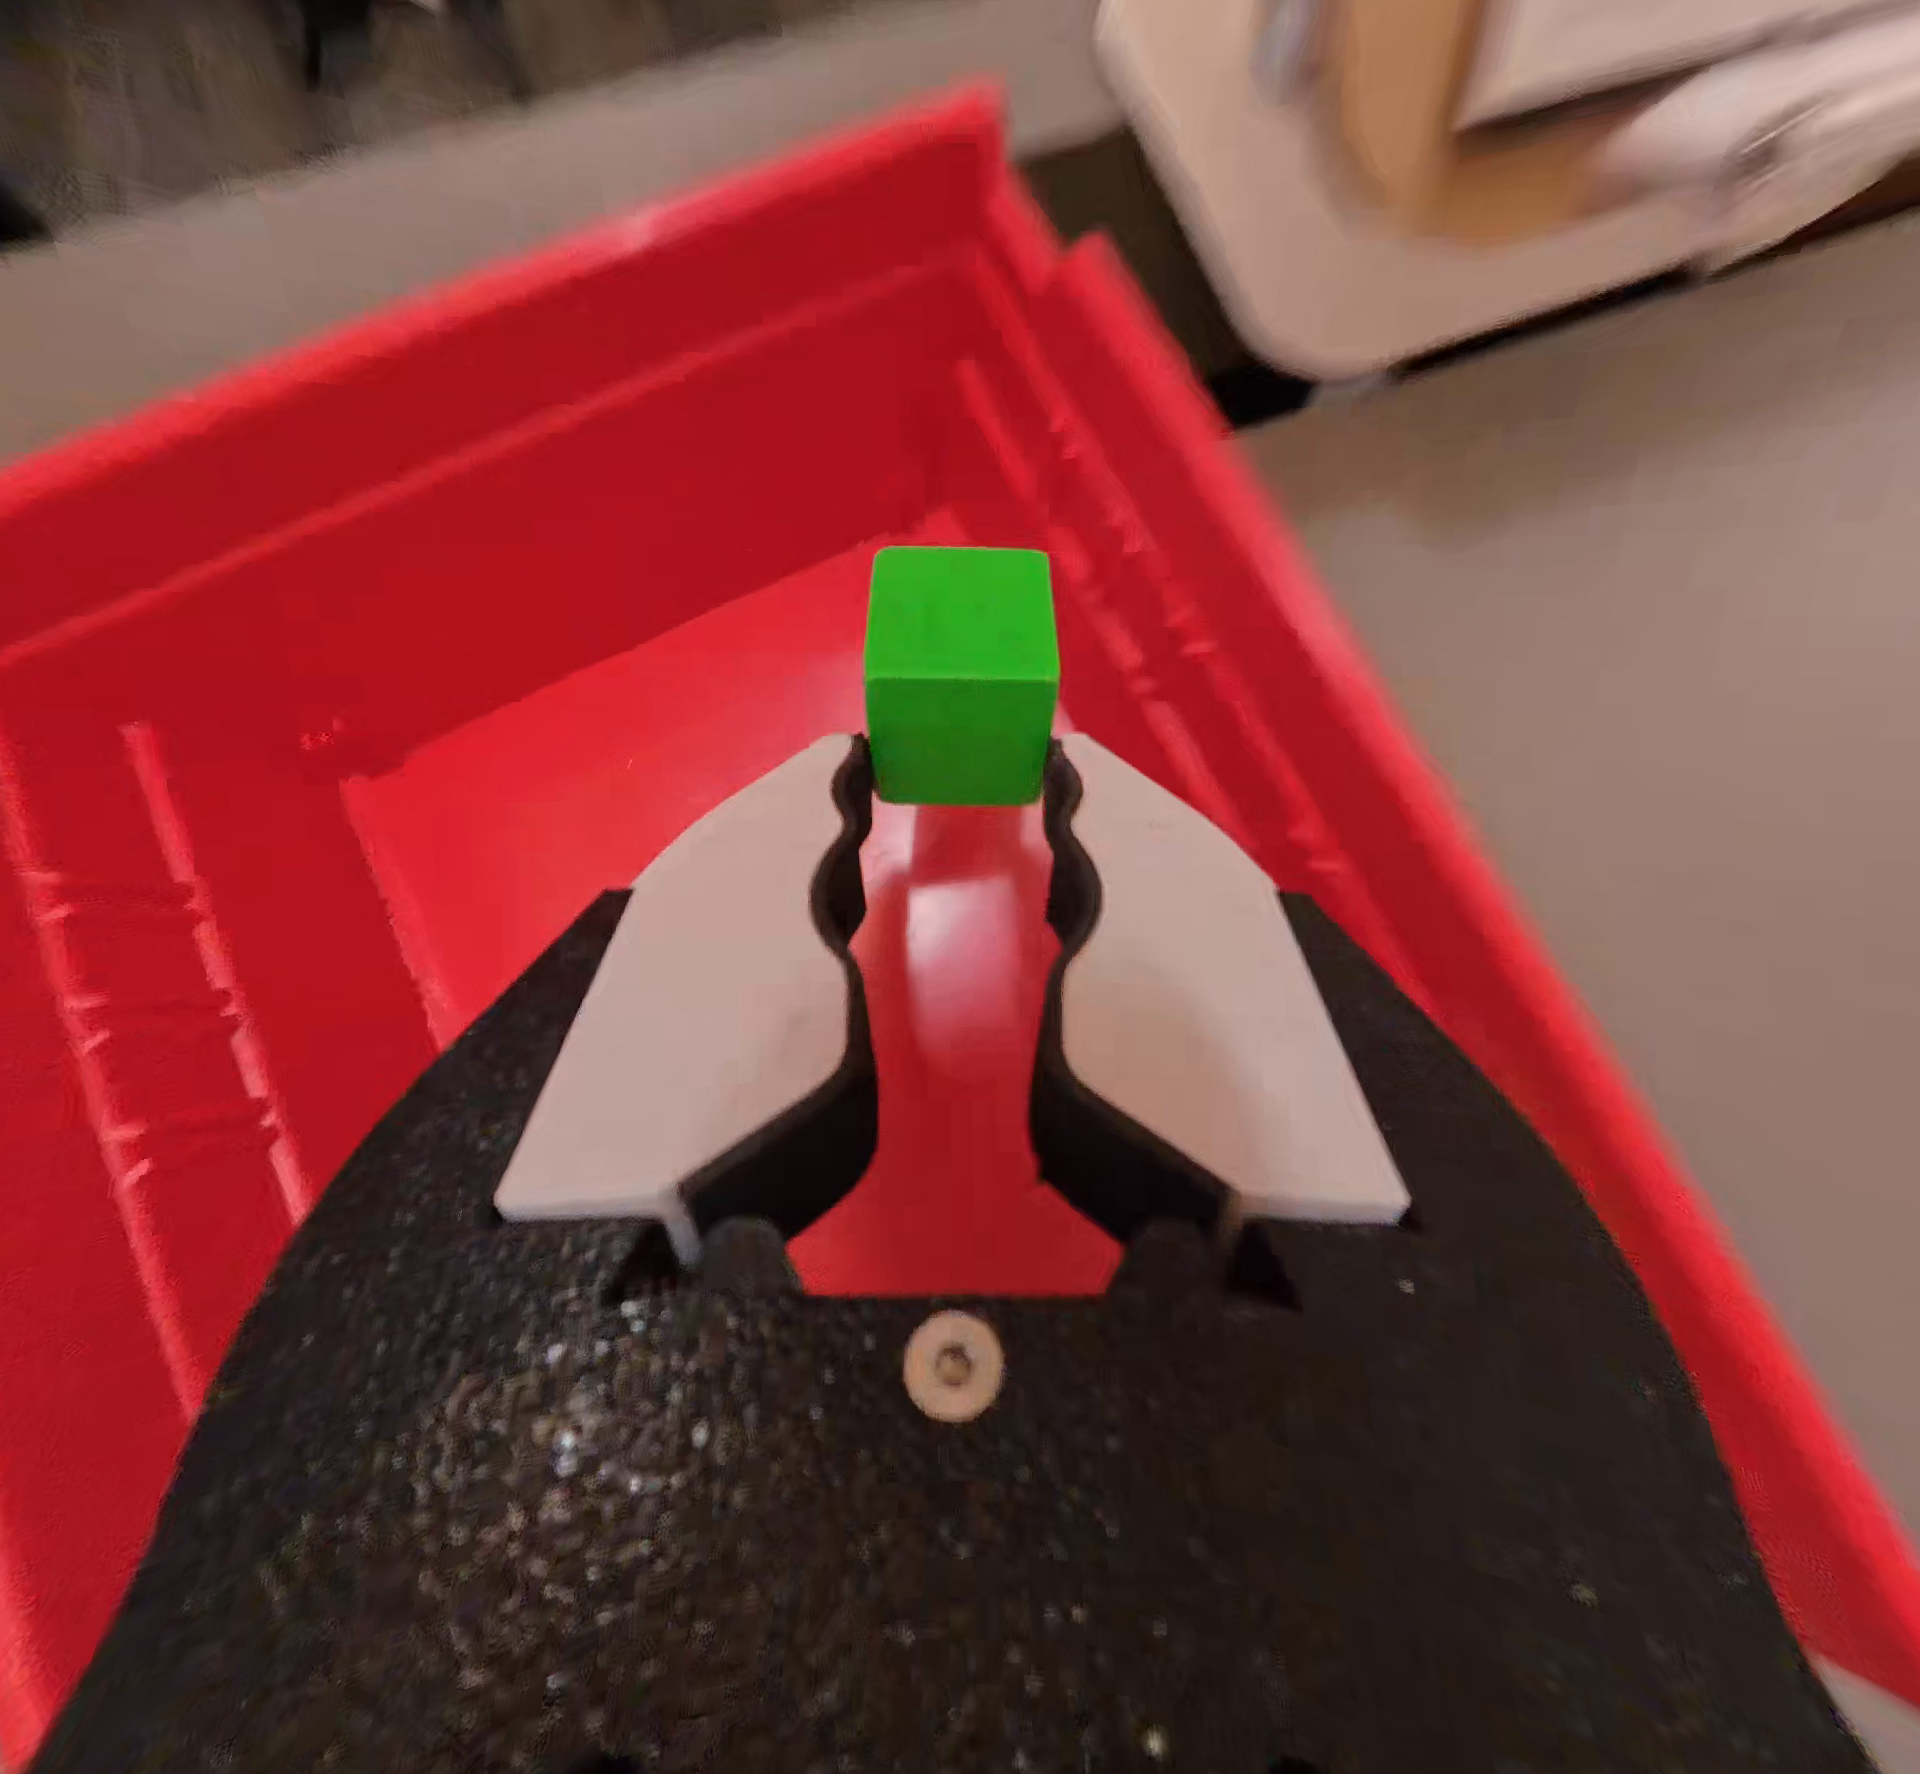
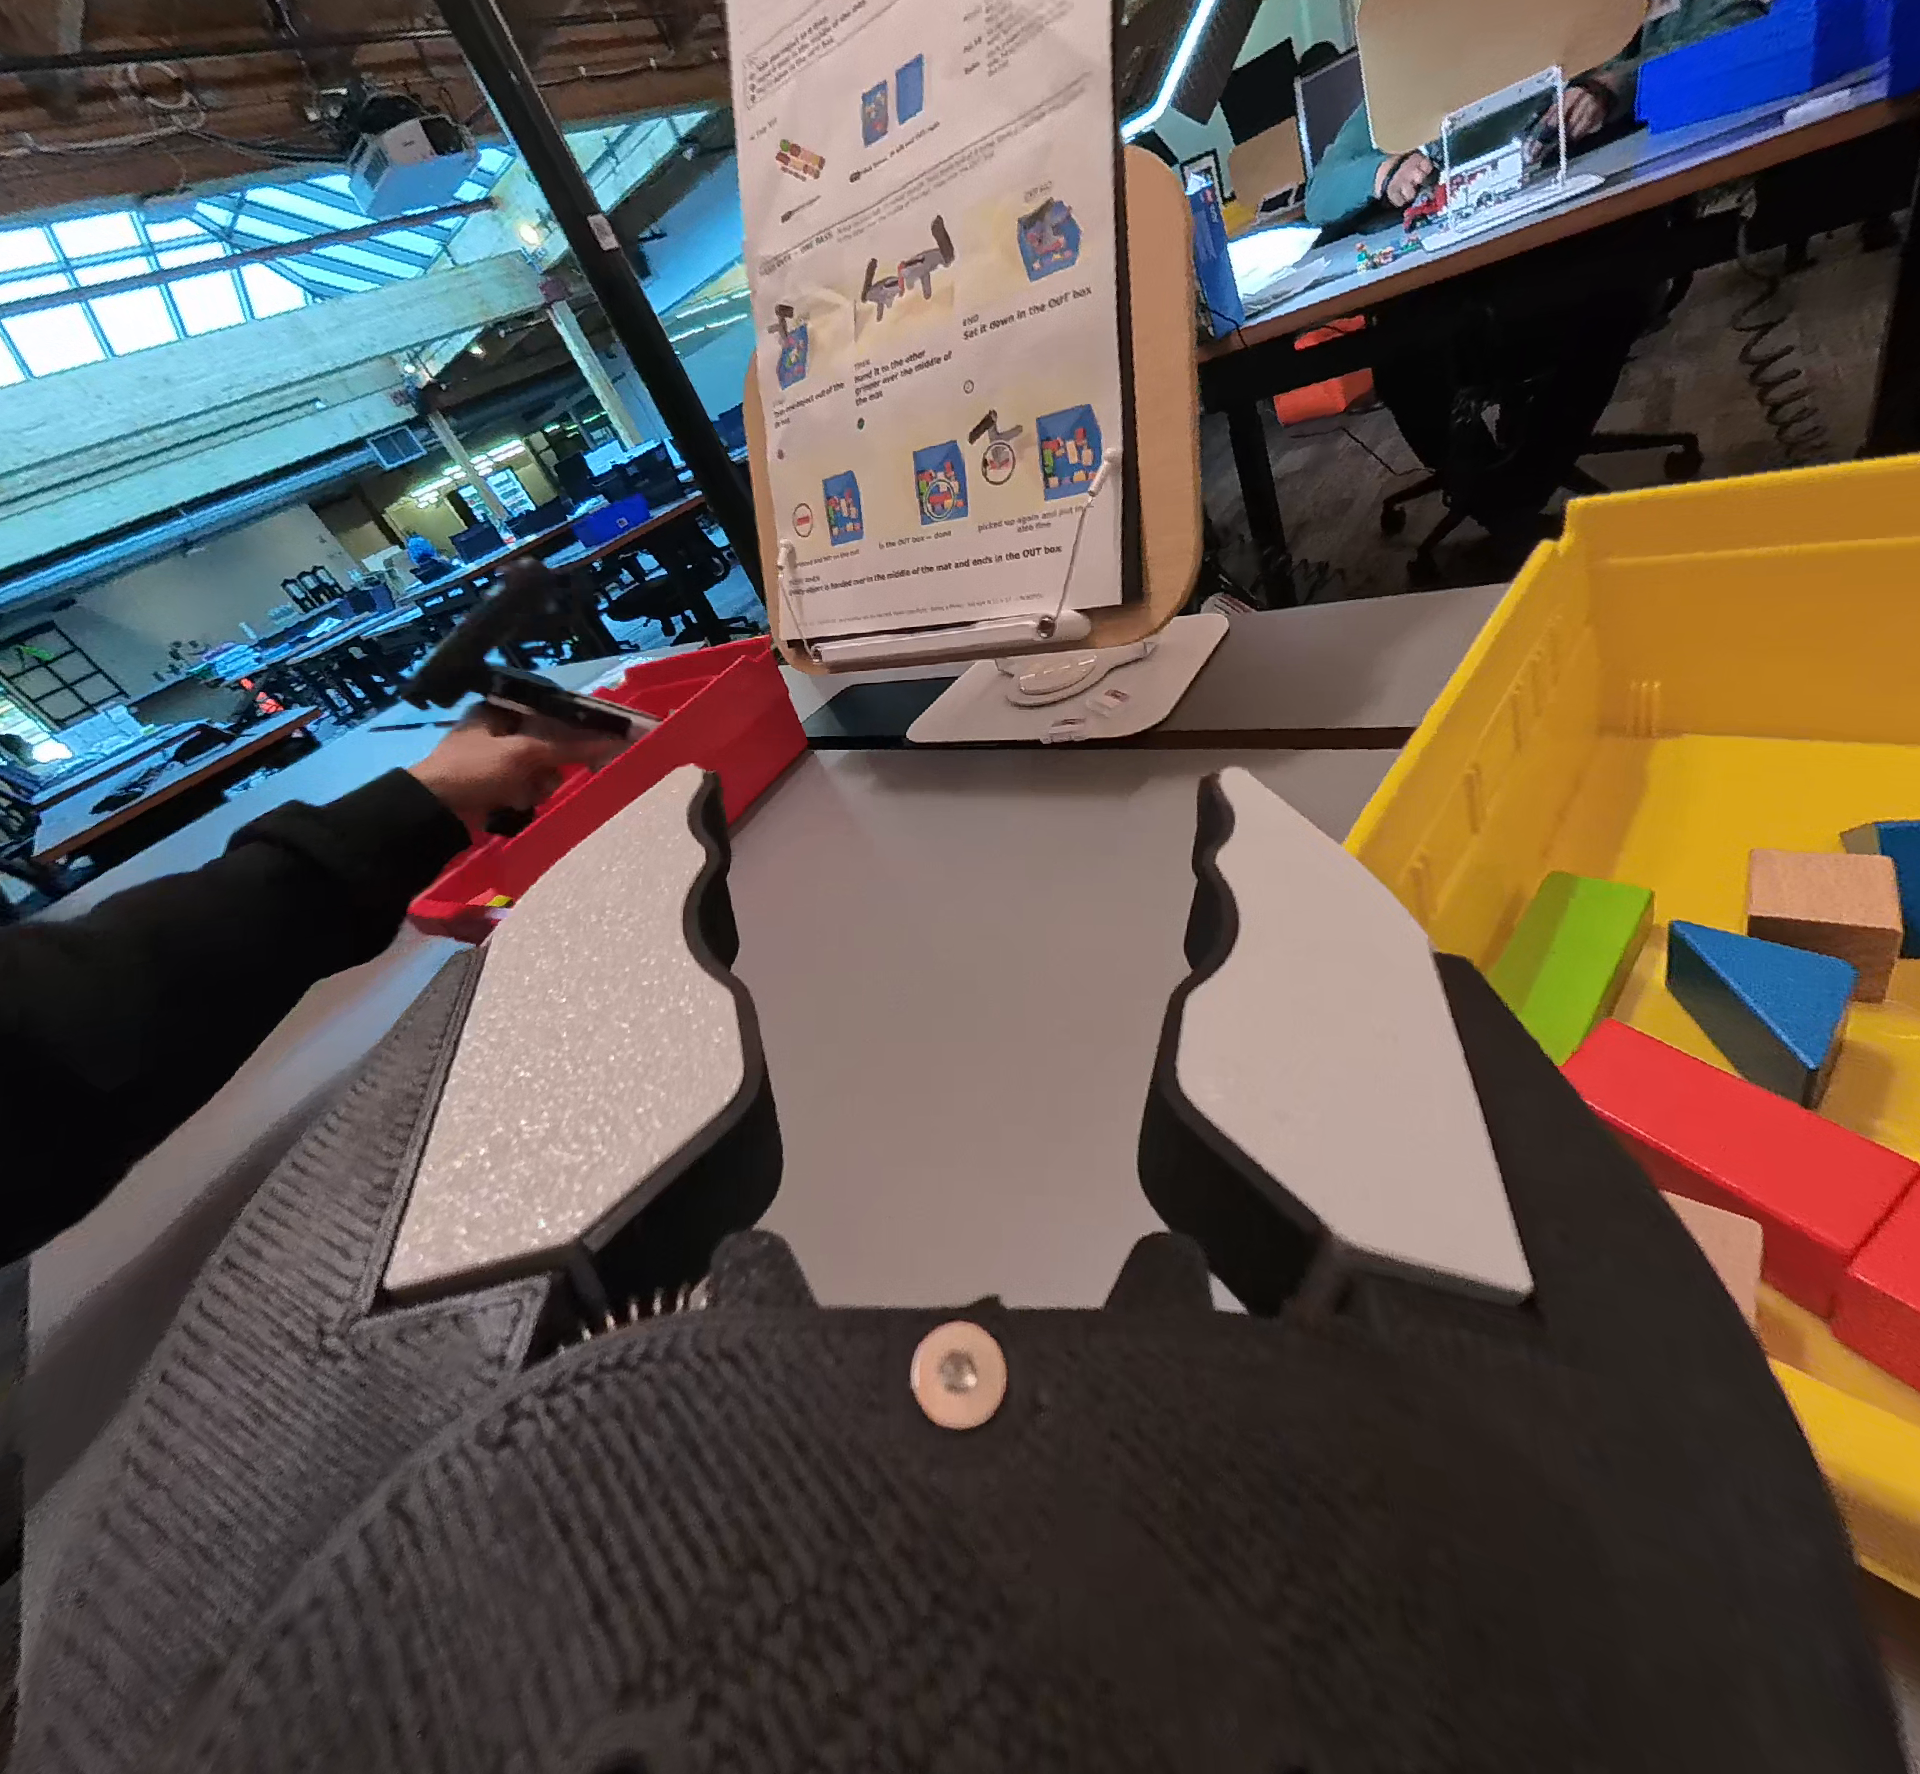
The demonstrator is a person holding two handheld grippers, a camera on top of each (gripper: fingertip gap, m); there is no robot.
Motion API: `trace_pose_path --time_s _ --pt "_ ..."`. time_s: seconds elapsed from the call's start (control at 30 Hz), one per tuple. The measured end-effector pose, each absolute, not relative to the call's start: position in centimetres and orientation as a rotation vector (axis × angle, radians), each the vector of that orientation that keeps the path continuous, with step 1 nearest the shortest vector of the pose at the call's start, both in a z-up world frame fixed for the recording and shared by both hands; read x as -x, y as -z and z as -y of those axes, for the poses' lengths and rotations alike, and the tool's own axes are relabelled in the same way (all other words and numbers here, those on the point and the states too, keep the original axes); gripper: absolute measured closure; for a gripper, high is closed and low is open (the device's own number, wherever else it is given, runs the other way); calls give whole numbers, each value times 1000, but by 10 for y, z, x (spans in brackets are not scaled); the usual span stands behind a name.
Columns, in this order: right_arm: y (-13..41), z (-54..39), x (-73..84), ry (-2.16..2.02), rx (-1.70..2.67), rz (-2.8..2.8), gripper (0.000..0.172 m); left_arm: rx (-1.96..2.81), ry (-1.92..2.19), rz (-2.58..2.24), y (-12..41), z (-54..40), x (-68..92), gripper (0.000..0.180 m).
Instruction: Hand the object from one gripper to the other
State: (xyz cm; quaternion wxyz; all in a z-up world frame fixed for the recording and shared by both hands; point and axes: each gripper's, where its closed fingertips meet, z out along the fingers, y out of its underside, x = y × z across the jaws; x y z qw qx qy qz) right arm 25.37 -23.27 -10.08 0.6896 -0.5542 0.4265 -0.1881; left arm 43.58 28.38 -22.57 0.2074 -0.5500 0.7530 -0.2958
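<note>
Green cube (image 1: 958, 685) clamped at the very tips of my left claw (image 1: 958, 779), both pads pressing its sides, over the red bin (image 1: 520, 498). Bin walls close on left and far side. My right claw (image 2: 956, 851) gapes wide, bare, above open grey table (image 2: 966, 945). Yellow bin (image 2: 1714, 685) of blocks hard right; document stand (image 2: 935, 270) ahead.

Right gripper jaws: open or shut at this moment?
Open. The right gripper has its jaws spread wide, with only bare grey table between them; nothing is held.
</note>
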Motion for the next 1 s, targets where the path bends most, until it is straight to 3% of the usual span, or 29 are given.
trace_pose_path --time_s 0.03,0.23,0.37,0.63,1.0 --pt "98 230 -252 418 1245 -934 85 1497 936 -2051 203 -277 -428 149" --pt "79 187 -234 350 1296 -759 86 1115 1511 -1974 90 -192 -343 150" --pt "65 141 -208 201 1317 -567 84 820 1915 -2011 56 -106 -271 150" --pt "47 90 -165 15 1301 -330 97 397 2374 -2112 66 25 -182 150" --pt "43 73 -138 -91 1308 -165 123 208 2413 -2224 70 84 -135 150"
